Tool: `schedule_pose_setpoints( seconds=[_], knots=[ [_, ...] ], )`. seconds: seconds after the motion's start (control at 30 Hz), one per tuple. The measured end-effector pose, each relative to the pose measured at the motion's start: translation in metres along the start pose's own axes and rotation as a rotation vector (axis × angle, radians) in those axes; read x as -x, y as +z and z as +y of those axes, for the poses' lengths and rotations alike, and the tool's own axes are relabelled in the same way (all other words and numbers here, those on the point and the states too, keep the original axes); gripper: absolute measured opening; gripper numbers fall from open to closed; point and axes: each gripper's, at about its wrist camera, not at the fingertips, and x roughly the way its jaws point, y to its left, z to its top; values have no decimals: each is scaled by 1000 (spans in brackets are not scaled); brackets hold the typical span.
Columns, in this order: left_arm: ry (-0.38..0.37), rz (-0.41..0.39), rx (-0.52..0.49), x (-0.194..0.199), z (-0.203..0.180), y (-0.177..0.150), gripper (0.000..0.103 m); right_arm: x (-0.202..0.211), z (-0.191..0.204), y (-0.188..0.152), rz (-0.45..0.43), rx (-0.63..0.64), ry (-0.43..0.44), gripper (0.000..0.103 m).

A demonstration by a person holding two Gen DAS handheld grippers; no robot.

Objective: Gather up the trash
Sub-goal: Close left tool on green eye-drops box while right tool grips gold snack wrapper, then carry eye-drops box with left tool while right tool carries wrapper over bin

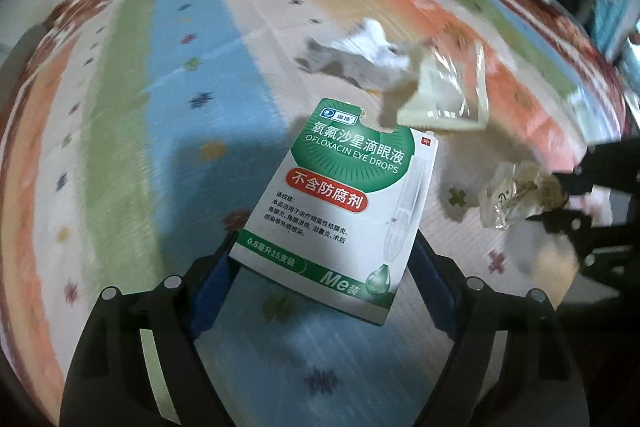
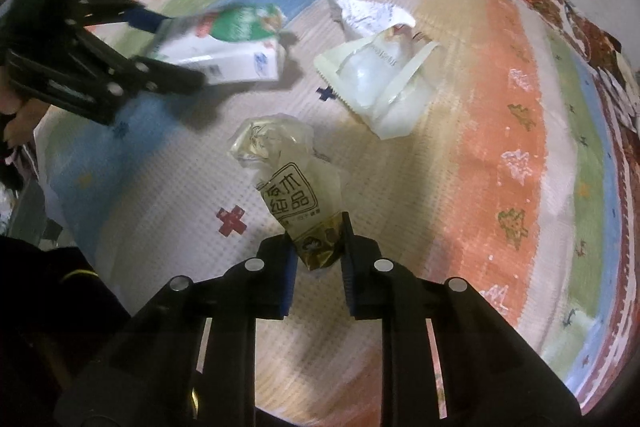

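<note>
Left gripper (image 1: 324,267) pinches the eye-drops box (image 1: 336,203) over the rug (image 1: 168,75). Only the right wrist view shows the right gripper (image 2: 316,255) squeezing the crinkly wrapper's (image 2: 288,183) gold end.

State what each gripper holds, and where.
Left gripper: eye-drops box, by its lower end. Right gripper: crinkled clear wrapper, by its gold end.

left gripper (image 1: 322,263) — black frame | blue pads | silver screws (right gripper (image 2: 316,251) alike) | dark sleeve (image 2: 48,307)
</note>
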Motion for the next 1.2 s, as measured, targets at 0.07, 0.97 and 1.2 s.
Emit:
schedule_pose_setpoints(
  seconds=[0.07, 0.97, 1.2],
  knots=[
    [12, -4, 52, 13, 3, -4, 80, 8, 3, 2, -5, -12, 3, 17],
    [-12, -94, 446, 144, -35, -88, 80, 129, 39, -36, -123, -234, 33, 17],
    [-43, -131, 443, 170, -45, -113, 80, 162, 55, -59, -182, -244, 56, 17]
  ],
)
